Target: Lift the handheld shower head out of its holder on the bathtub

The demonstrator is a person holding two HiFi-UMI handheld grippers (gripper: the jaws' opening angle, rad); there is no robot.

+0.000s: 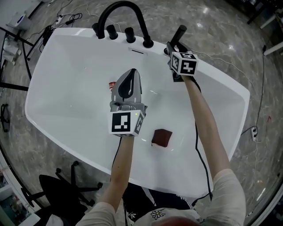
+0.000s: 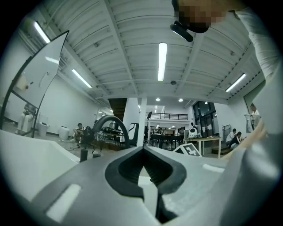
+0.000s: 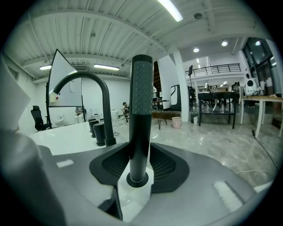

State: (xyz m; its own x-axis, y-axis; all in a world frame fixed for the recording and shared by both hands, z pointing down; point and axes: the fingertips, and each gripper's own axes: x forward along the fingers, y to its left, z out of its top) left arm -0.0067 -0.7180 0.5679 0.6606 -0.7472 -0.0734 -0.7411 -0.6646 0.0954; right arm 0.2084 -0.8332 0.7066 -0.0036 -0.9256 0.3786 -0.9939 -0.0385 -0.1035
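1. Shower head [image 3: 142,88] stands upright in its holder [image 3: 138,178] on the tub's [image 1: 66,35] far edge, right of centre.
2. Right gripper [image 1: 173,47]: fingers clamped on the handle low down, just above the holder.
3. Step, as I read it: pull straight up along the handle axis, with no tilt until the base clears the socket. Hose not visible, so expect drag.
4. Room: nearest knob [image 1: 147,43] and faucet [image 1: 120,5] sit to its left. It's open above and toward the far right corner, so exit that way.
5. Left gripper [image 1: 131,71]: fingers together, empty, over mid-tub and well apart from the grab.
6. Red block [image 1: 162,137] lies in the basin toward the near edge, out of the path.
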